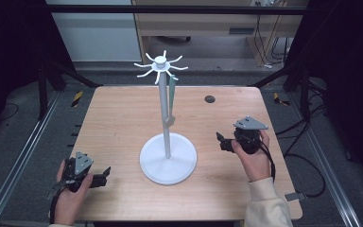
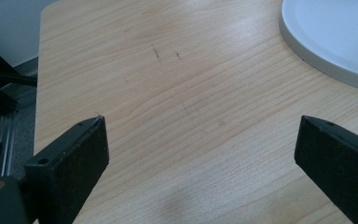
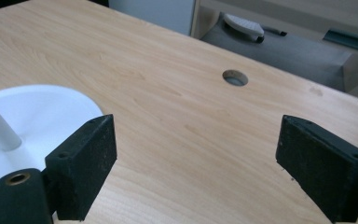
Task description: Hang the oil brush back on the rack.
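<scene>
Between the two grippers stands a white hook stand [image 1: 167,142] w/ a green strip [image 1: 172,97] hanging; left gripper [image 1: 105,176] and right gripper [image 1: 220,140] both gape empty, so I'd reach slow, approx. level w/ the strip.

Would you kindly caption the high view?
Two open grippers, left and right, flank a white hook stand.

A white stand [image 1: 168,142] with hooked arms stood mid-table [image 1: 118,118], a green strip [image 1: 172,97] hanging from one arm. The left gripper [image 1: 105,176] lay near the front-left corner, the right gripper [image 1: 220,140] right of the base.
</scene>
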Demonstrator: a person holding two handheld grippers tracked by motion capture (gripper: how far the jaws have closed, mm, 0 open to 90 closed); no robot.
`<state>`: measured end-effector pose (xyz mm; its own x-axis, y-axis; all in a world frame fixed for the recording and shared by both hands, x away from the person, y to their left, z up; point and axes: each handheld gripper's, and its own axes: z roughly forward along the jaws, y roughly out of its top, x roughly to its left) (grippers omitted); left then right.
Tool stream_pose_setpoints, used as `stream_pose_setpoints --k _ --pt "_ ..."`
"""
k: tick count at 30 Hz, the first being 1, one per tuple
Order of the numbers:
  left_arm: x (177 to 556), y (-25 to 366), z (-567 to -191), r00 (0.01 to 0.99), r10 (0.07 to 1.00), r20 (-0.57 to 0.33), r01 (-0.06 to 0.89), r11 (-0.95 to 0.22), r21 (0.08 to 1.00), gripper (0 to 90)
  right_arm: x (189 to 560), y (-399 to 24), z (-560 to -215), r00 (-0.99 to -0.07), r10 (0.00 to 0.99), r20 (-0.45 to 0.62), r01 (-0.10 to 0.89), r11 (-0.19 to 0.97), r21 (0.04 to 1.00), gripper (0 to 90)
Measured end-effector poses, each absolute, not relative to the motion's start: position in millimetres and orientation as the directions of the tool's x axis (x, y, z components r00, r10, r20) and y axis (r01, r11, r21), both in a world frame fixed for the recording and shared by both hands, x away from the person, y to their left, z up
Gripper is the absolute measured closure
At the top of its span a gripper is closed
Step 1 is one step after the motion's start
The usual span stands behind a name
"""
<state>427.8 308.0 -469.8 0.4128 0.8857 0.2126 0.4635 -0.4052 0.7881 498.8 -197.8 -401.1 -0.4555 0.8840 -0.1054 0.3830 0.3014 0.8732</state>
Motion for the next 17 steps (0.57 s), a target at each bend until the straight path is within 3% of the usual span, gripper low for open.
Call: stream_pose_setpoints --k 7,11,17 --pt "427.6 308.0 -470.2 0.415 0.885 0.212 0.464 -0.406 0.788 2.5 501.4 -198.8 -427.5 -0.457 0.882 -0.117 0.414 0.327 0.85 12.9" --pt "427.6 307.9 -470.5 0.416 0.884 0.213 0.465 -0.408 0.785 2.5 506.1 -196.8 -451.0 -0.466 0.881 -0.087 0.488 0.338 0.805 12.8" --pt "428.4 307.6 -470.9 0.416 0.884 0.214 0.467 -0.41 0.784 2.5 509.8 -193.8 -461.1 -0.48 0.876 -0.056 0.509 0.33 0.795 12.9"
